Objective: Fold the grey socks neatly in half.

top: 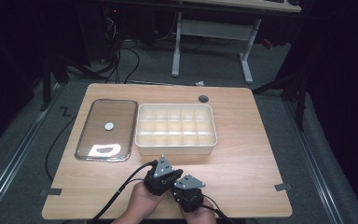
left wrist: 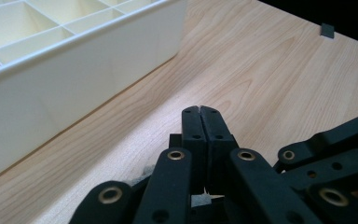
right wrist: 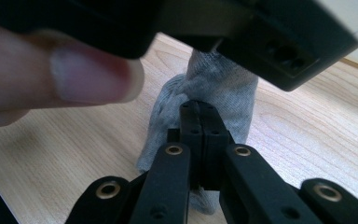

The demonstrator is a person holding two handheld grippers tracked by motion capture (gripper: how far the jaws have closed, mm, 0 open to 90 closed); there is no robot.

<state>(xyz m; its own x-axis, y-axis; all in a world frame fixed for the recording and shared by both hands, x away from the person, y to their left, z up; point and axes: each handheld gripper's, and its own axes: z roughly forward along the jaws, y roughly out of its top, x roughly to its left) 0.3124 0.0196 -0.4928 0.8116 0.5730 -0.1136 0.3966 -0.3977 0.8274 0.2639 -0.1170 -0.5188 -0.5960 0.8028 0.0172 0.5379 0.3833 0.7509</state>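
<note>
Both grippers sit together at the near edge of the desk (top: 242, 154), hands coming in from the bottom. Right gripper (right wrist: 199, 106): fingers clenched tight, and a grey sock (right wrist: 214, 88) stands bunched right at and behind the tips; looks like a fold of it is pinched, but the contact itself is hidden by the jaws, so I can't confirm. Left gripper (left wrist: 200, 110): fingers also clenched, nothing visible between the tips, only a scrap of grey fabric down near the base of the linkage. From the right gripper view, the left gripper's body hangs just above the sock, with a fingertip (right wrist: 91, 74) of the person's hand close to the lens. Sock handling: light, soft, limp knit, no stiffness, won't break, will sag and fold wherever it's unsupported. Best hold, in my judgement, is a pinch on a doubled fold or the cuff edge, one gripper at each end if it needs spreading. Farther out: white compartment box (top: 175, 128), cells look empty, just beyond the grippers. Left of it, a clear lid (top: 106, 129) lying flat on the desk.
</note>
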